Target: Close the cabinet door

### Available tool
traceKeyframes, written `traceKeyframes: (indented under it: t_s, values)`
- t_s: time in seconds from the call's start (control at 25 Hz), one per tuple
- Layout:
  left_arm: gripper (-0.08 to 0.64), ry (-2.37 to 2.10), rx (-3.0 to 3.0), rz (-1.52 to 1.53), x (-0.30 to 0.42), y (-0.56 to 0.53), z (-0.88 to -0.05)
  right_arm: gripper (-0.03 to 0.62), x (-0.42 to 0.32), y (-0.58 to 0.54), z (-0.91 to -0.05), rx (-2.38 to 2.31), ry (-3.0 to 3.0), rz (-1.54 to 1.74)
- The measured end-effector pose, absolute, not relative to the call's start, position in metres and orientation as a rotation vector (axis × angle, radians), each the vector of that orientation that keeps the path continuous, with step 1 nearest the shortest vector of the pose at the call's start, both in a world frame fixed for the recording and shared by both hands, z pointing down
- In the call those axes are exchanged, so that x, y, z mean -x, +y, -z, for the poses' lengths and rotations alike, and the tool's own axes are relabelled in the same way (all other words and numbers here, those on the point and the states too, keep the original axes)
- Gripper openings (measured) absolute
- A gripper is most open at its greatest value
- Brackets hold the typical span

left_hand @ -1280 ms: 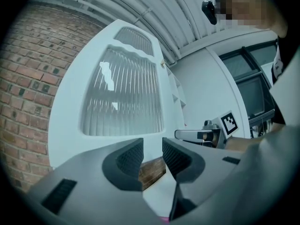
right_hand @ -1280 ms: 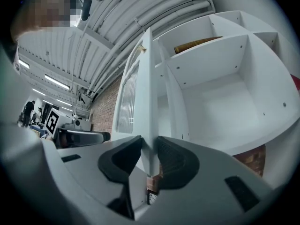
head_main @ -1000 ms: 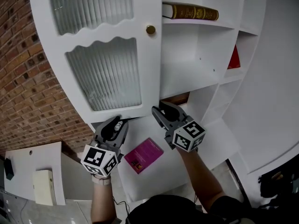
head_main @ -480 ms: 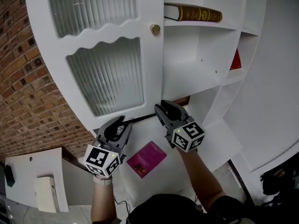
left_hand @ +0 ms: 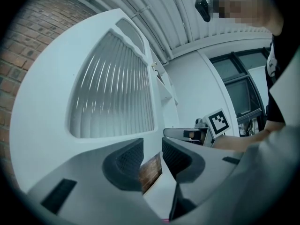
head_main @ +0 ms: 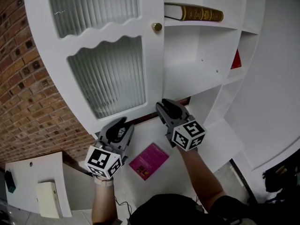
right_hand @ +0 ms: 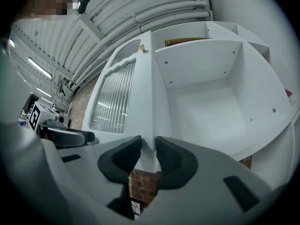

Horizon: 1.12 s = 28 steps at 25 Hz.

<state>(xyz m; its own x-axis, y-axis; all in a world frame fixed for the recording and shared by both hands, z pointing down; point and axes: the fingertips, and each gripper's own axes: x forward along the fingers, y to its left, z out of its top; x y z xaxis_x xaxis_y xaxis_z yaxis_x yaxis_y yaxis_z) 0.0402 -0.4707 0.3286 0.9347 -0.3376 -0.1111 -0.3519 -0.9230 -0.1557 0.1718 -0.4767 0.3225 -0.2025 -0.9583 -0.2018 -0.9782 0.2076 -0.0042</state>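
Note:
The white cabinet door [head_main: 108, 74] has ribbed glass panels and a brass knob [head_main: 156, 26], and it stands partly open in front of the shelves. My right gripper [head_main: 161, 106] grips the door's bottom free corner. In the right gripper view the door [right_hand: 119, 97] edge runs down between the pads of the right gripper [right_hand: 148, 146], whose jaws have just been closing a little on it. My left gripper [head_main: 123, 123] sits below the door's bottom rail. In the left gripper view its jaws [left_hand: 152, 156] stand slightly apart with nothing between them.
A brown book [head_main: 197, 13] lies on the upper shelf and a red one [head_main: 236, 60] stands further right. A magenta booklet [head_main: 148, 160] lies on the white ledge below. The brick wall [head_main: 28, 102] is on the left, with a white table [head_main: 28, 168] holding a cream box [head_main: 48, 199].
The door's free edge and knob have shifted slightly right toward the shelves, with the right gripper moving along on the corner. The left gripper has barely moved.

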Motion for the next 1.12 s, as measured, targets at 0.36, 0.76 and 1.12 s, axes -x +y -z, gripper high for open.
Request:
traceKeyframes:
  t_s: [0.36,0.76,1.12]
  values:
    - [0.130,0.499,2.931,-0.124,-0.040,-0.467,-0.334,0.107,-0.171,-0.475,-0.323,1.924,2.298,-0.201]
    - [0.130,0.499,2.950,-0.104,-0.046,-0.451,-0.343,0.078,-0.172,-0.451,-0.327,1.968,2.285,-0.225]
    - [0.117,0.477,3.008,-0.103,-0.067,-0.419,-0.357,0.061,-0.187,-0.407,-0.350,1.992,2.273,-0.154]
